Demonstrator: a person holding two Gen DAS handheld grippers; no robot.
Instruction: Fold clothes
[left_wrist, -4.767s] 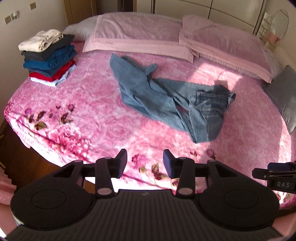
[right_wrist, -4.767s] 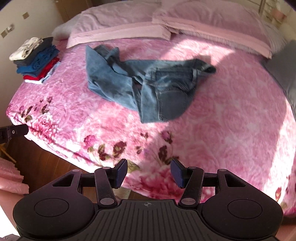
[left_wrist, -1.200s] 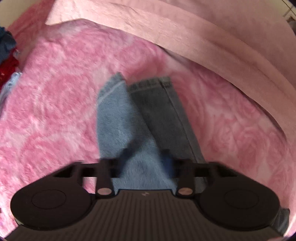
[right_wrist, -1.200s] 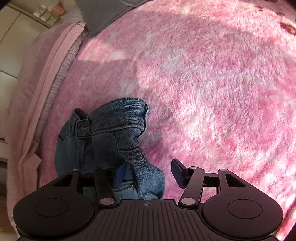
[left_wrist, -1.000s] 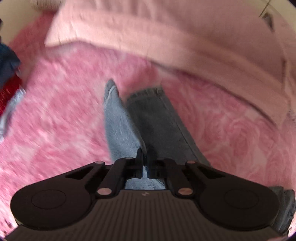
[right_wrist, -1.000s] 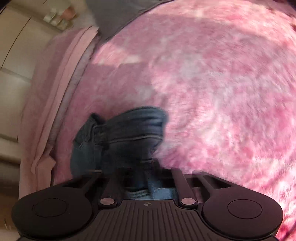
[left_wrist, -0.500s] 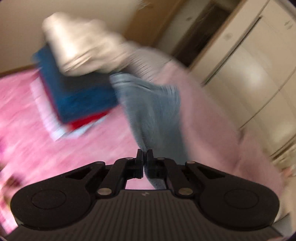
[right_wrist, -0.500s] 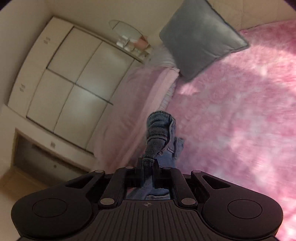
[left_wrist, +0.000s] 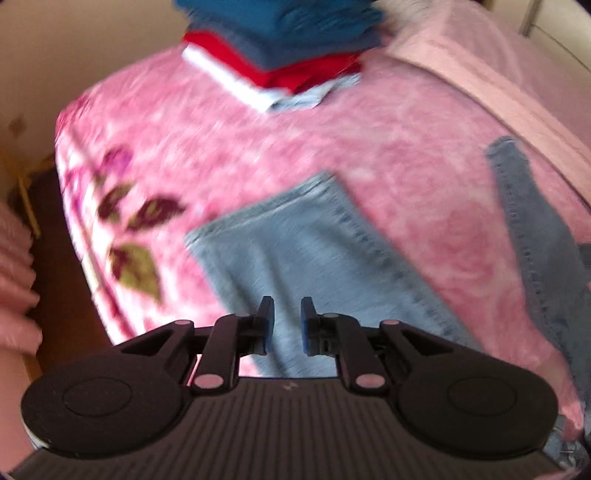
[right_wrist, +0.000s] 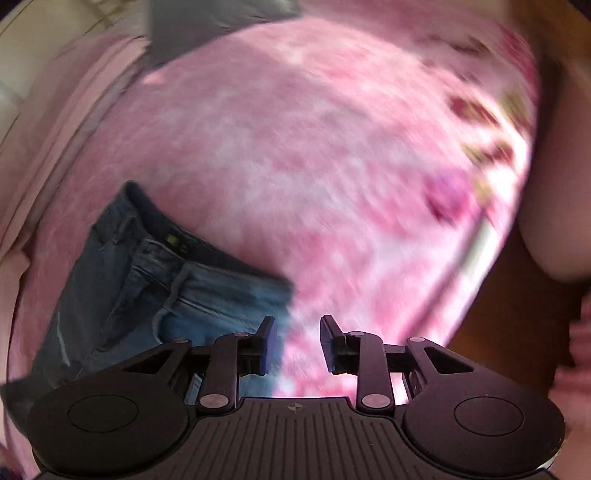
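jeans (left_wrist: 295, 258): one pair, two legs showing in the left view
folded stack (left_wrist: 284, 48): one, about five garments, blurred
blanket (right_wrist: 314, 147): one
pillows (left_wrist: 498, 85): at least one pink
grey cushion (right_wrist: 221, 22): one
grippers: two, left (left_wrist: 287, 321) and right (right_wrist: 297, 345)

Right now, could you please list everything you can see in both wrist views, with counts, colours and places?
jeans: one pair, blue denim, spread on the blanket; leg end under the left view, waistband at lower left of the right view.
blanket: one, pink with flower print, covering the bed.
stack of folded clothes: one, blue over red over white and pale blue, at the top of the left view.
pillows: pale pink, count unclear, along the bed's far edge.
cushion: one, grey, at the top of the right view.
floor: dark brown wood, beside the bed.
left gripper: black, blue pads, jaws opening above the leg, nothing pinched.
right gripper: black, jaws opening beside the waistband, nothing between them.
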